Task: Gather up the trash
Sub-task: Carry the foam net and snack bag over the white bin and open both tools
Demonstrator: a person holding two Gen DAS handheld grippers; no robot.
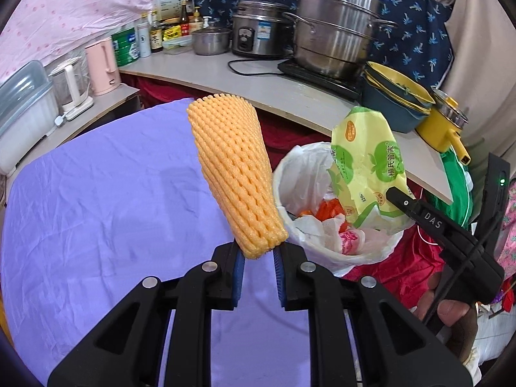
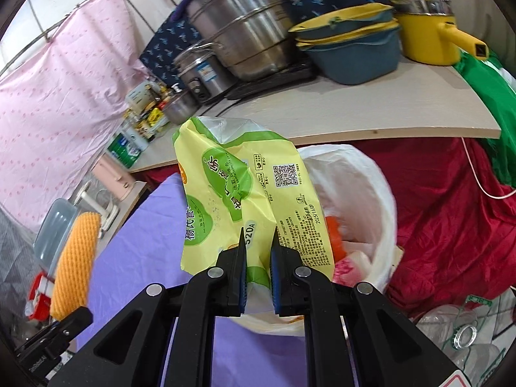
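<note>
At the left of the left wrist view lies the lilac-purple cloth-covered table (image 1: 96,209), and your left gripper (image 1: 258,253) rises from the bottom centre with its blue-padded jaws pinched on the lower end of the orange foam mesh fruit sleeve (image 1: 233,174). You hold the sleeve by one end so it stands up and leans toward the upper left, clear of the cloth and free to swing over the rim beside it. Just right of it sits the white plastic-lined trash bin (image 1: 290,174), already holding tissue and red scraps, placed off the table's edge so either hand can reach it. Further right, your right gripper (image 2: 258,242) is clamped on the bottom edge of the crumpled yellow-green plastic wrapper (image 2: 225,193), which hangs above the bin's mouth in both views; I judge that is the drop position, so opening those jaws should let it fall in. The steel pots (image 1: 335,32) on the counter at the upper right are well apart.
</note>
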